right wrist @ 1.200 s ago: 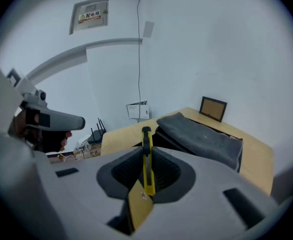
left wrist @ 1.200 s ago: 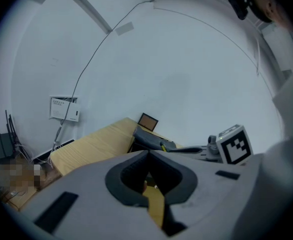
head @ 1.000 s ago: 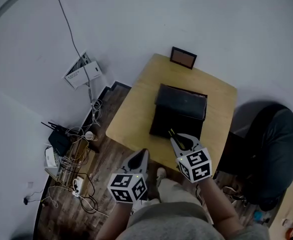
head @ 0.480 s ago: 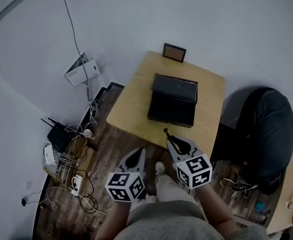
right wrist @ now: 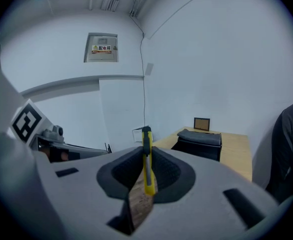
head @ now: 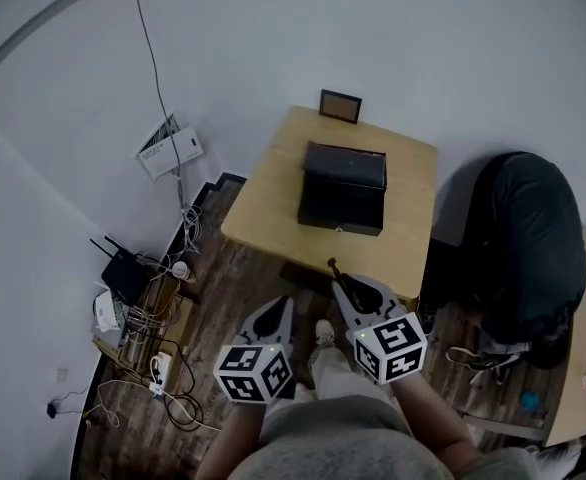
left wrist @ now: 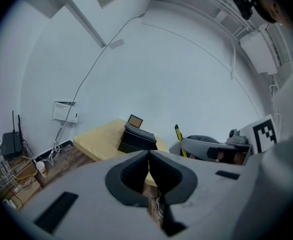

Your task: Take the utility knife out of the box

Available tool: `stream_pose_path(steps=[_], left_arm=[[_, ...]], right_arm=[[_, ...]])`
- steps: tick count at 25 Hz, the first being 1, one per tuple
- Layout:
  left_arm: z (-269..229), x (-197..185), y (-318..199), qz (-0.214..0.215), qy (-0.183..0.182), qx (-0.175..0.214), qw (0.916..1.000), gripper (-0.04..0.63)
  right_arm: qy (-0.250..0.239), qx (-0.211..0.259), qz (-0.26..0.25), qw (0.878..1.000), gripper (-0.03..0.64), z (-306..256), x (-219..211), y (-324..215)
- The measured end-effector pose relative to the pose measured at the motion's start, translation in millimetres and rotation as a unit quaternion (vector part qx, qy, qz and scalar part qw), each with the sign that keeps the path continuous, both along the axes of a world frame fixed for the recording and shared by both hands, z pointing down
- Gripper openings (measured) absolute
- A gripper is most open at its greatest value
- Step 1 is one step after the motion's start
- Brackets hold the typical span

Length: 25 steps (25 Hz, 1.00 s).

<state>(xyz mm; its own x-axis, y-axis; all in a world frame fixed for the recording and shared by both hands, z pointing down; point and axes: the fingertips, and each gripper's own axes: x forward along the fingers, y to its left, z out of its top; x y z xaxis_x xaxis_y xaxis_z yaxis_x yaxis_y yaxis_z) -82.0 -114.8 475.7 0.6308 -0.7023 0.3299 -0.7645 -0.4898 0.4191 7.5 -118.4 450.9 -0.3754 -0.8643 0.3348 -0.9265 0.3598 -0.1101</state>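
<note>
Nearest the person, both grippers are hanging side by side over the wooden floor, just short of the table's near edge. The left gripper is sitting at about 7 o'clock from the table, and its jaws are pressing flat together with nothing between them. Just beside it, toward 3 o'clock, the right gripper is clamping the utility knife. The yellow knife is standing on edge between the pads, its tip poking past the fingertips toward 12 o'clock. It is hanging in the air close to the table's near edge, out of the box and well apart from it.

Further on at 12 o'clock, the pale wooden table is carrying the box around its middle. The box is showing dark sides under a greyer top. Beyond it, still at 12 o'clock, a small picture frame is standing at the table's far edge, near the wall.

Off at 3 o'clock from the table, a dark bundle of cloth, a jacket by the look of it, is bulking up beside the table's edge. At 9 o'clock, a black router with raised antennas is sitting on the floor among a tangle of cables. Past that, around 10 o'clock, a white wall box is hanging low on the wall, with a thin cable running up from it.
</note>
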Motion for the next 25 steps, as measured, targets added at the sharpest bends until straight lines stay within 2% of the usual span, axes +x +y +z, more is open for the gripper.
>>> stream_pose_path(steps=[12, 25], left_arm=[[-5.2, -31.1, 49.1, 0.005, 0.008, 0.014, 0.9999, 0.005], [-10.5, -38.9, 61.1, 0.007, 0.014, 0.022, 0.9996, 0.003]], right_arm=[[-0.011, 0.021, 0.015, 1.0, 0.041, -8.8, -24.9, 62.4], [-0.003, 0.032, 0.019, 0.999, 0.041, -17.0, -29.4, 78.3]])
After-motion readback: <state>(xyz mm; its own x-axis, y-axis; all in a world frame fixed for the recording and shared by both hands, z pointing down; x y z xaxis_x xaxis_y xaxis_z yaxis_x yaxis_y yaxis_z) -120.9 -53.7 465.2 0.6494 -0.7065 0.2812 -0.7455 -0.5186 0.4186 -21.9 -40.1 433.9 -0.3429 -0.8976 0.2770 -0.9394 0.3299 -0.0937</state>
